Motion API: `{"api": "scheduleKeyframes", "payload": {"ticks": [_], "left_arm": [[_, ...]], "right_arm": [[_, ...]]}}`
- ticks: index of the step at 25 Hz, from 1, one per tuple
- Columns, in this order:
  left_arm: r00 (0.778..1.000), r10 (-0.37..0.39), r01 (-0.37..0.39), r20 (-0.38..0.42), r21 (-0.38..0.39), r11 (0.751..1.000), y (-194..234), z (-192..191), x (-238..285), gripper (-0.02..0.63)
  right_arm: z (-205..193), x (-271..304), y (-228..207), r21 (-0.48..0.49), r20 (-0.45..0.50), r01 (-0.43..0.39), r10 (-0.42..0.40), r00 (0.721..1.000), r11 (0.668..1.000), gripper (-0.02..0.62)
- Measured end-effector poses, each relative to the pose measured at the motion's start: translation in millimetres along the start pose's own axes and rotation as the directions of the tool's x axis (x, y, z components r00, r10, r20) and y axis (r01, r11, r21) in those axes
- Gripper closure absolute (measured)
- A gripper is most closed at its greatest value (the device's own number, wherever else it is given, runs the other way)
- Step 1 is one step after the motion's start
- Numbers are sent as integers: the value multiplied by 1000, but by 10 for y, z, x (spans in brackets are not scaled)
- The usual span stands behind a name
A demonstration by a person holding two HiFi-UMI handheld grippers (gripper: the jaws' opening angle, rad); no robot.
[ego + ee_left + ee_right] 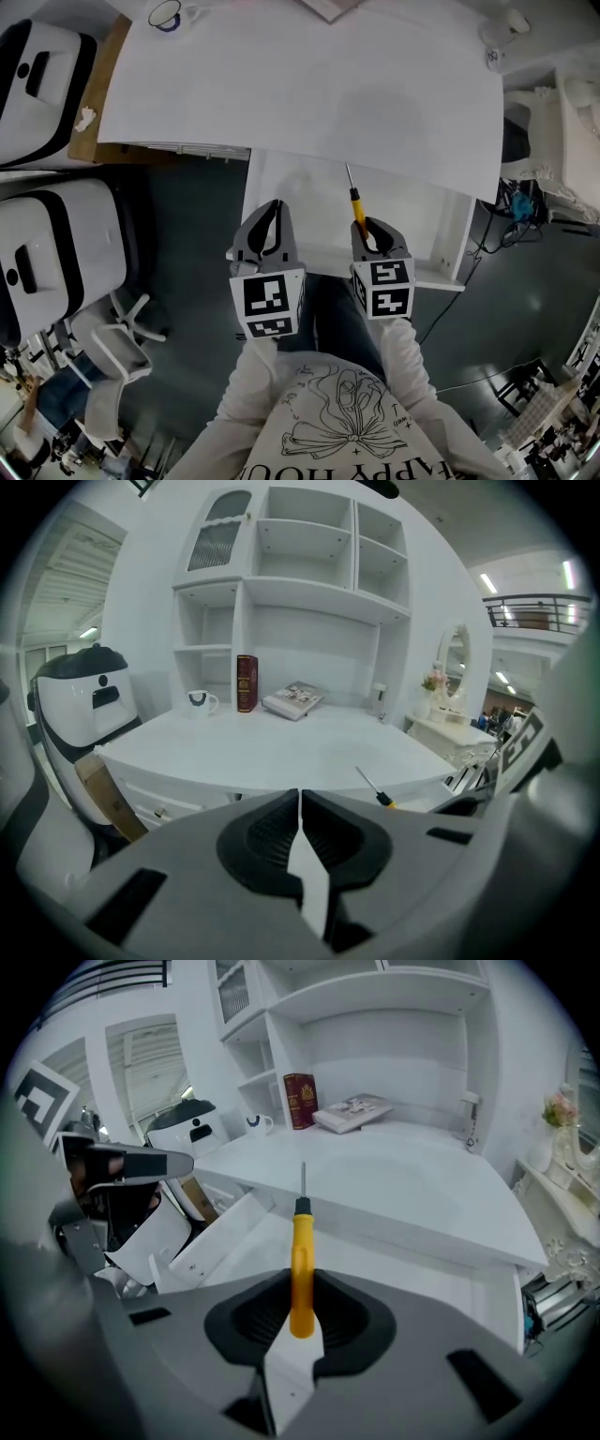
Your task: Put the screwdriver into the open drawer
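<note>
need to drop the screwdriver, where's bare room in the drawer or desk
The open drawer is bare wall to wall below the screwdriver in the right claw. The middle of the desk is bare; mug, red book and magazine crowd its back edge.

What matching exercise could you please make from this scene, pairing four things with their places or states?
Things:
1. screwdriver
2. drawer
3. book
4. left gripper

Places or states:
A. jaws together, nothing between them
B. open, below the desk
C. upright at the back of the desk
D. between the jaws of the right gripper

Pairs: 1-D, 2-B, 3-C, 4-A
</note>
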State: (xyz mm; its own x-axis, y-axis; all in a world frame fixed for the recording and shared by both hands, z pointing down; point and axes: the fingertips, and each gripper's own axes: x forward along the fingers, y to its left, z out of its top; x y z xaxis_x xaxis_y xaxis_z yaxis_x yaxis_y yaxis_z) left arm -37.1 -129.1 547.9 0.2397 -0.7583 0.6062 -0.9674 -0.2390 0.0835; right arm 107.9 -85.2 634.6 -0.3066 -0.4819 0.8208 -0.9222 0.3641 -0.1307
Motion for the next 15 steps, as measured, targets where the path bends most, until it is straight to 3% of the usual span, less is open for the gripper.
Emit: {"api": "scheduleKeyframes", "payload": {"ticks": [15], "left_arm": [[998, 17, -19, -63, -32, 999, 133, -324, 217, 594]], "right_arm": [[-477, 589, -63, -72, -228, -57, 39, 973, 996, 526]]}}
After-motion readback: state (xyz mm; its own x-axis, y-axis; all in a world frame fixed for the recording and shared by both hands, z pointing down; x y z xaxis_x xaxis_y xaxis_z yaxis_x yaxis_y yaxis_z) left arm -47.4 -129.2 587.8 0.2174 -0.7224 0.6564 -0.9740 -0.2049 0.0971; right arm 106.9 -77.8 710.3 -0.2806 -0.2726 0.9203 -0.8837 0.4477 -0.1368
